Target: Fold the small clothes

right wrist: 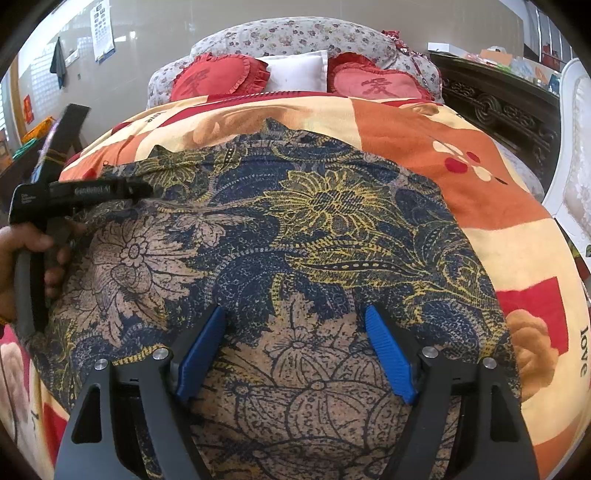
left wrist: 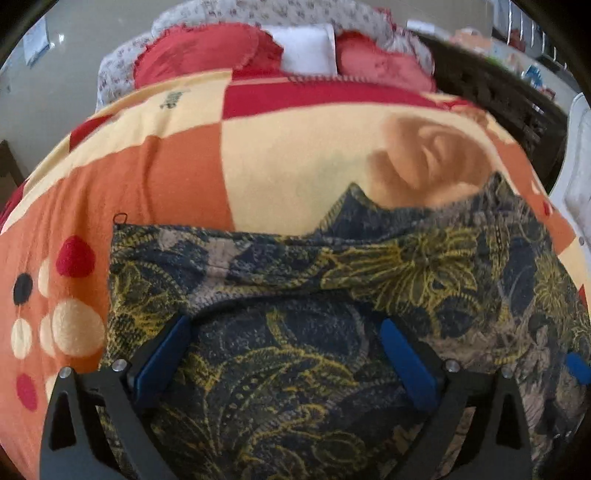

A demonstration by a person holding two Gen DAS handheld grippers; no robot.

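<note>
Mostly flat floral garment (right wrist: 295, 229), perhaps half-folded

Bed (right wrist: 480, 206) fills most of the frame, covered by a blanket (left wrist: 177, 173) in orange, cream and red blocks with dots. A dark floral garment (right wrist: 295, 229) lies flat on the blanket at centre. At upper centre, two red heart cushions (right wrist: 218, 79) flank a white pillow (right wrist: 295, 72) against a floral headboard (right wrist: 295, 33)
</note>
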